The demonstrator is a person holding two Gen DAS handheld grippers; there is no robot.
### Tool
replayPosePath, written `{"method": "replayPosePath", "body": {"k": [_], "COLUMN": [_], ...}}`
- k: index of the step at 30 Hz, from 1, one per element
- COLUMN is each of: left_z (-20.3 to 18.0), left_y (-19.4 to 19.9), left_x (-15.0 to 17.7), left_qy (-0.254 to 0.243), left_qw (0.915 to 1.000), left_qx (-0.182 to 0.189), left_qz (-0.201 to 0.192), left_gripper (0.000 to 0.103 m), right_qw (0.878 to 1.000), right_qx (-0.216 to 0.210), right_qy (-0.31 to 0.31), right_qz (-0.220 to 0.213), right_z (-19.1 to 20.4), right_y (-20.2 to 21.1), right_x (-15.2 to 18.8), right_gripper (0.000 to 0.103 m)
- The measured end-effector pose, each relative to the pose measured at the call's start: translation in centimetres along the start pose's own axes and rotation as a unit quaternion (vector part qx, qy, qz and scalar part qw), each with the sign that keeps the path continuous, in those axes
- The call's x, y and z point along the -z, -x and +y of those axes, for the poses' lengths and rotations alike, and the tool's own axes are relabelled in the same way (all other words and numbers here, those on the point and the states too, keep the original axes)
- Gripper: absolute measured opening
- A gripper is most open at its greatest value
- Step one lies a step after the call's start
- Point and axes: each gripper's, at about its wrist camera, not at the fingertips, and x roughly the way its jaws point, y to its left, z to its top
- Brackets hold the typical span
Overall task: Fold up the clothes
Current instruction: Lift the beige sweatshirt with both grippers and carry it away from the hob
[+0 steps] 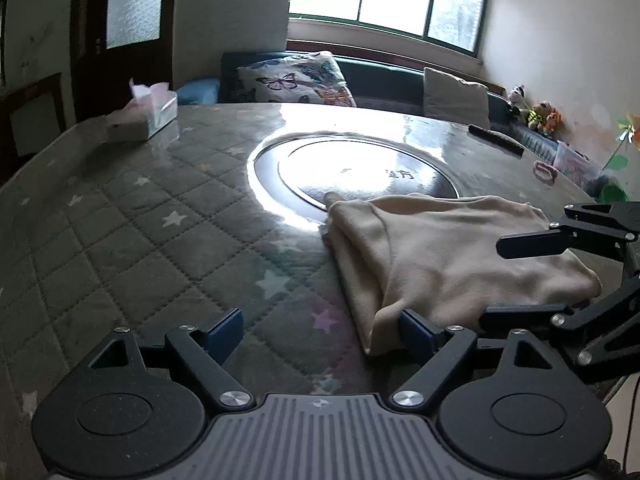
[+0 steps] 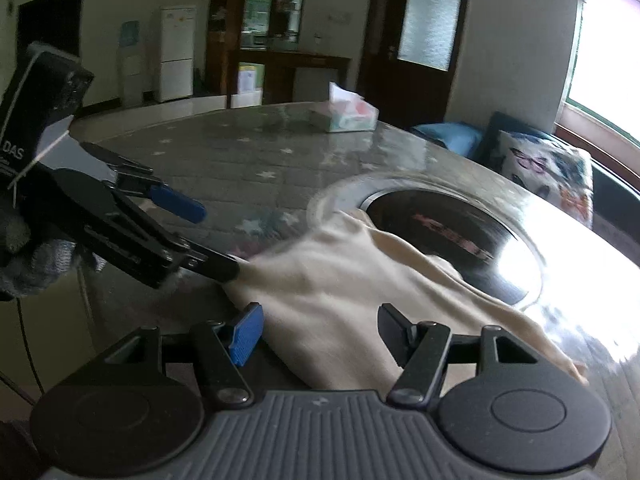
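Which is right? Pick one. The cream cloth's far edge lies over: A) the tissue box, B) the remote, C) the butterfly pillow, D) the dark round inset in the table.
D: in both wrist views the cloth overlaps the near rim of the round inset, well away from the other three things.
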Motion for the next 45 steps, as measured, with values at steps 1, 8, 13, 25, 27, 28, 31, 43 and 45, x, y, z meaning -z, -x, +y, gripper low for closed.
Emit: {"method": "replayPosePath", "body": {"k": [1,8,13,25,27,28,31,43,45], "left_z": [0.2,2.4,3.3,3.3,3.7,3.8,3.8,2.7,2.8], "left_y": [0.2,1.5,1.5,-2.9,-3.5,-3.8,-4.4,-7.2,-7.5], "left_x": [0.1,-0.1,-1.1,-3.8,-4.1,-4.1,-4.5,-5.2,-4.9], "left_qy": [0.003,0.050,0.081,0.190,0.224,0.238,0.265,0.319,0.326], "left_qw": [1.0000,0.9988,0.9966,0.9773,0.9689,0.9651,0.9573,0.9326,0.9299], "left_qx": [-0.001,-0.004,0.014,0.086,0.097,0.100,0.105,0.145,0.146], "left_qz": [0.000,-0.002,-0.008,0.035,0.043,0.046,0.050,0.087,0.089], "left_gripper": [0.082,0.080,0.065,0.066,0.067,0.068,0.070,0.032,0.020], "right_qw": [1.000,0.999,0.996,0.999,0.999,0.999,0.998,0.994,0.994], "right_qx": [-0.005,-0.038,-0.050,-0.031,-0.040,-0.045,-0.055,-0.079,-0.080], "right_qy": [0.005,0.034,0.069,0.027,0.007,-0.002,-0.027,-0.068,-0.069], "right_qz": [0.000,-0.003,0.010,0.019,0.013,0.010,-0.002,-0.031,-0.031], "right_z": [0.3,2.4,4.3,3.1,2.4,2.1,1.1,-0.9,-0.9], "right_y": [-0.2,-1.8,-3.2,-3.5,-3.2,-3.0,-2.3,-0.2,-0.1], "right_x": [-0.2,-1.6,-1.9,-2.0,-2.2,-2.2,-2.4,-1.9,-1.8], "right_gripper": [0.065,0.062,0.057,0.017,0.016,0.015,0.015,0.012,0.012]}}
